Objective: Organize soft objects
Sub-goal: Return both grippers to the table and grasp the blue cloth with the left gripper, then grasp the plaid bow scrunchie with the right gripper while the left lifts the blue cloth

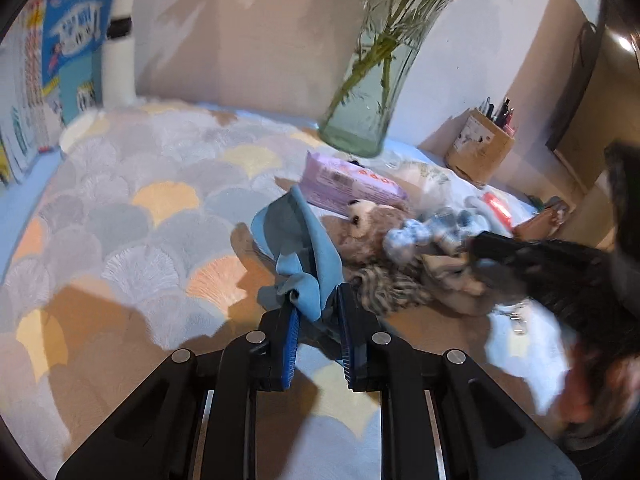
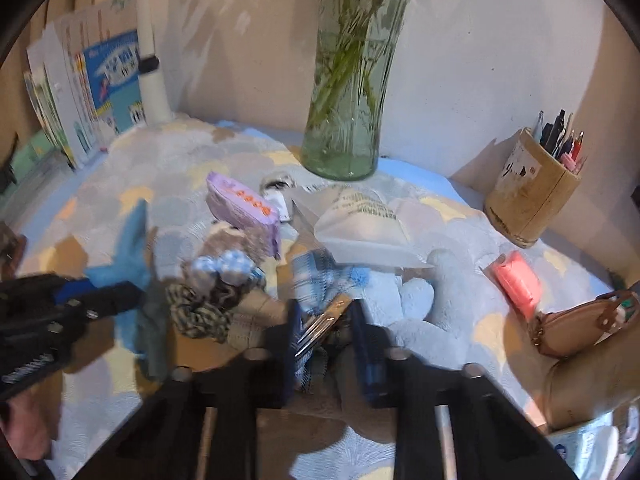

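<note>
Left wrist: left gripper point(image 1: 316, 312) clamped on the blue cloth point(image 1: 298, 236), which drapes against the teddy bear point(image 1: 366, 226); lifting may drag the bear toward the glass vase point(image 1: 370, 80).

Right wrist: right gripper point(image 2: 326, 330) closed on a plaid fabric piece point(image 2: 310, 276) (blurred, grip depth unclear) among the pile; it could slip out.

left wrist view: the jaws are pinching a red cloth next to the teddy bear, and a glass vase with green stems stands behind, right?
Not quite: the cloth is blue, not red. The left wrist view shows the left gripper with its jaws pinching it beside the teddy bear, and the glass vase with green stems stands behind.
</note>
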`<state>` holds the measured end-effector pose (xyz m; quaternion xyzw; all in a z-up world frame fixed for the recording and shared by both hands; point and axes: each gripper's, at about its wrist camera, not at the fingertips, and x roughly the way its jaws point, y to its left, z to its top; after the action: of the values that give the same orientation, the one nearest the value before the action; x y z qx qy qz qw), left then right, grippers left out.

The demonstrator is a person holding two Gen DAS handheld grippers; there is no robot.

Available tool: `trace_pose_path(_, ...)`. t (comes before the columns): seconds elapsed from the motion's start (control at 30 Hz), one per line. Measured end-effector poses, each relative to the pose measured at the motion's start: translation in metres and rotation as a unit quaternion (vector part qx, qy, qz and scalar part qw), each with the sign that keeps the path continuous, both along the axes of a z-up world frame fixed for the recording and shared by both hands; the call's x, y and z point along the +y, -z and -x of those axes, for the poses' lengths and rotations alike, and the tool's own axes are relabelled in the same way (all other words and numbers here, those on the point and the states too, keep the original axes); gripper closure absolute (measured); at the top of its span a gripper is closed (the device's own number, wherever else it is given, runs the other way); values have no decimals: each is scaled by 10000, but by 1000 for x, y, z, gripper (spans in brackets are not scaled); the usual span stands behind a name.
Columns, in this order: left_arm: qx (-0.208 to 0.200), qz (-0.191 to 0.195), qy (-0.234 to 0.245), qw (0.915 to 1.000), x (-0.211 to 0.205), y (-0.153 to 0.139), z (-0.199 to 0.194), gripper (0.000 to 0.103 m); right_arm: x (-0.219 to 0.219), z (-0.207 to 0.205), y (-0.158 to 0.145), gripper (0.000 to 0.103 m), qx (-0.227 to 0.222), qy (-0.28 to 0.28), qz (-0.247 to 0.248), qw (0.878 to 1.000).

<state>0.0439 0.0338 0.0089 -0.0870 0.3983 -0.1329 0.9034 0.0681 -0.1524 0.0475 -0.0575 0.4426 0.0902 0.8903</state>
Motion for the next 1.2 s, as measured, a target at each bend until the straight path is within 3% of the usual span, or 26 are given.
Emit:
trace_pose_path(0.2, -53, -127, 3, 9999, -1, -1, -2, 88, -21, 12, -11, 103, 9, -104, -909, 9958)
trace_pose_path(0.3, -58, -128, 0, 9999, -1, -1, -3, 88, -19, 24, -17, 103, 52, -318, -1128, 9931)
trace_pose_path(0.37, -61, -162, 3, 9998, -2, 0, -3, 88, -20, 25, -16, 100, 240, -220, -1221, 9920)
trace_pose_path(0.47, -81, -171, 23, 9998, -3, 0, -1, 88, -24, 13, -7, 97, 746, -129, -1784, 9810)
trace_pose_path(0.7, -18, -9, 46, 10000, 2, 2, -2, 88, -6, -14, 2, 97, 1132, 474, -1316, 9837)
trace_pose_path(0.8, -25, 32, 81, 10000, 2, 1, -2, 88, -5, -14, 1, 84, 1107, 568, -1416, 9821)
trace_pose_path(0.9, -15, 83, 95, 9999, 3, 2, -2, 88, -12, -11, -1, 64, 1070, 686, -1653, 9780)
trace_pose_path(0.93, -5, 103, 95, 9999, 3, 2, -2, 88, -13, -10, -2, 44, 1049, 764, -1632, 9780)
trace_pose_path(0.97, 7, 123, 95, 9999, 4, 2, -2, 88, -15, -10, -2, 34, 1011, 853, -1576, 9786)
trace_pose_path(1.13, 4, 136, 101, 9999, 3, 2, -2, 88, -10, -24, 4, 34, 1218, 931, -1482, 9770)
trace_pose_path(1.2, -20, 107, 113, 9999, 2, 1, -2, 88, -5, -35, 10, 42, 1241, 1003, -1210, 9797)
